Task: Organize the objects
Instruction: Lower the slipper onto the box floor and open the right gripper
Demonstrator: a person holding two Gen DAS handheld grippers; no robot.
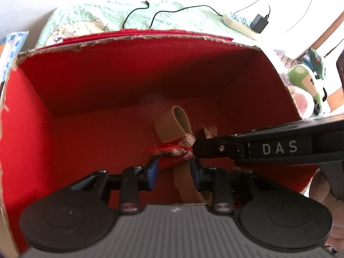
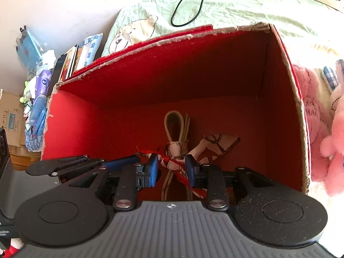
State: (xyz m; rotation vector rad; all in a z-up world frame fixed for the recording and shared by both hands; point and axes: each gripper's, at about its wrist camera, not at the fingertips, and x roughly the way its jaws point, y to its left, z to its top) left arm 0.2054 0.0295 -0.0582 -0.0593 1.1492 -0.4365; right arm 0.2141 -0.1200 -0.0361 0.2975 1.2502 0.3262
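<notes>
both grippers reached down into an open red cardboard box (image 1: 90,99) whose top edges were torn and frayed, set on a pale green bedsheet (image 1: 103,17) printed with a cartoon bear. on the floor of the box lay a tan strap (image 2: 173,126) folded into a loop, bound around its middle with a piece of white cloth patterned in brown and a frayed red ribbon (image 2: 172,160). the left gripper (image 1: 174,167) hung just over the near part of the bundle, its blue-padded tongs set a moderate way apart with the strap running between them; i could not tell from either view whether the pads touched it. the right gripper (image 2: 171,171) was likewise partly spread, its blue pads on either side of the ribbon and strap, not pinched on them as far as the views showed. in the left wrist view the right gripper came in from the right as a black arm marked "das", its tip at the tied cloth. a black cable (image 1: 172,13) trailed across the sheet behind the box to a white power strip (image 1: 236,22) with a black adapter (image 1: 260,23). a pink plush toy (image 2: 322,129) leaned beside the box's right wall, and books and packets (image 2: 71,60) were stacked by the left wall of the room.
</notes>
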